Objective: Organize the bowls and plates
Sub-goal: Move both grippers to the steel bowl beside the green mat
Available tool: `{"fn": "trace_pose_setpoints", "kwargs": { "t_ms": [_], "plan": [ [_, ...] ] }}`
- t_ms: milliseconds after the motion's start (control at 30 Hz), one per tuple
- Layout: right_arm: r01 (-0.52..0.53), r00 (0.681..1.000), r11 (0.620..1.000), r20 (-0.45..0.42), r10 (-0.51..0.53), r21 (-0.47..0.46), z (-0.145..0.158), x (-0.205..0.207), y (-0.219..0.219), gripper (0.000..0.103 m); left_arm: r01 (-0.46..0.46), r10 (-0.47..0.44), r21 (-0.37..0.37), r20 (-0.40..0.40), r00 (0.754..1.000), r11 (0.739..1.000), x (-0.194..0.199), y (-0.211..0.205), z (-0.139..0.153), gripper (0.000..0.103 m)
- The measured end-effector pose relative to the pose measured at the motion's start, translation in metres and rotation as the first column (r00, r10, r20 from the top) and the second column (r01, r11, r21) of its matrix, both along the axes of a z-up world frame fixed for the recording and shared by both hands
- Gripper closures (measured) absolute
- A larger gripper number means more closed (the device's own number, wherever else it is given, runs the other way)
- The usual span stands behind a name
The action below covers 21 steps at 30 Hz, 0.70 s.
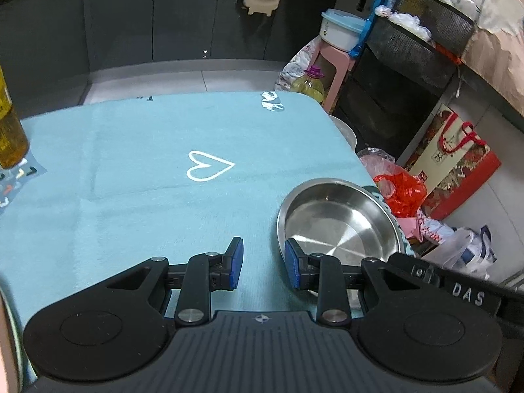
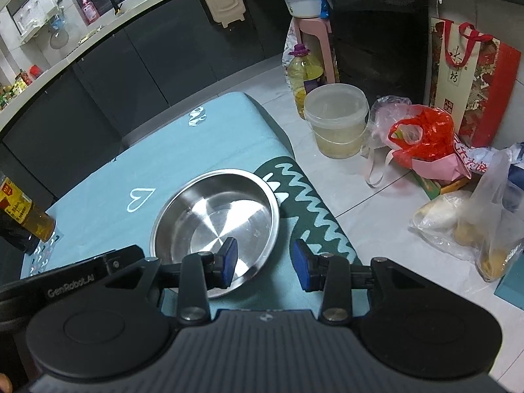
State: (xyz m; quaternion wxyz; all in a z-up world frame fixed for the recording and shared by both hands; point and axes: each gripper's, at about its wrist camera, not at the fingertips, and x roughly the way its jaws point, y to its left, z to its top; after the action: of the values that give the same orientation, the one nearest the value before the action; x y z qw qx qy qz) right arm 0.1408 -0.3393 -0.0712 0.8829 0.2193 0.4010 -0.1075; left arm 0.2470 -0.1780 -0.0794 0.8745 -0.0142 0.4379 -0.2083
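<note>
A shallow steel plate (image 1: 337, 226) (image 2: 213, 219) lies empty on the light blue cloth (image 1: 131, 180), close to the table's right edge. My left gripper (image 1: 264, 263) is open at the plate's near left rim: its right pad covers the rim and only cloth shows in the gap. My right gripper (image 2: 266, 265) is open too and straddles the near right rim, with its left pad over the plate's inside and its right pad outside. No pad presses on the plate. Each gripper's black body shows at the edge of the other's view.
An amber bottle (image 1: 9, 131) (image 2: 29, 222) stands at the table's left edge. A green zigzag mat (image 2: 304, 203) lies under the plate's right side. Past the right edge, the floor holds a plastic bucket (image 2: 337, 121), an oil jug (image 2: 304, 72), plastic bags (image 2: 422, 134) and a gift bag (image 2: 468, 75).
</note>
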Motion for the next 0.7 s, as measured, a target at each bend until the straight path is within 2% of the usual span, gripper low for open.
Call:
{"fn": "trace_pose_setpoints", "kwargs": {
  "t_ms": [400,700],
  "plan": [
    [0.015,1.000,1.000,-0.013,-0.015,-0.015,-0.007,0.008,-0.001,0.063,0.035,-0.035,0.016,-0.013,0.999,0.999,0.007,-0.017,-0.008,0.077],
    [0.021,1.000,1.000,-0.022,-0.021,-0.016,-0.011,0.012,-0.001,0.063,0.086,-0.087,0.038,0.016,0.996,0.996,0.005,-0.027,-0.012,0.079]
  ]
}}
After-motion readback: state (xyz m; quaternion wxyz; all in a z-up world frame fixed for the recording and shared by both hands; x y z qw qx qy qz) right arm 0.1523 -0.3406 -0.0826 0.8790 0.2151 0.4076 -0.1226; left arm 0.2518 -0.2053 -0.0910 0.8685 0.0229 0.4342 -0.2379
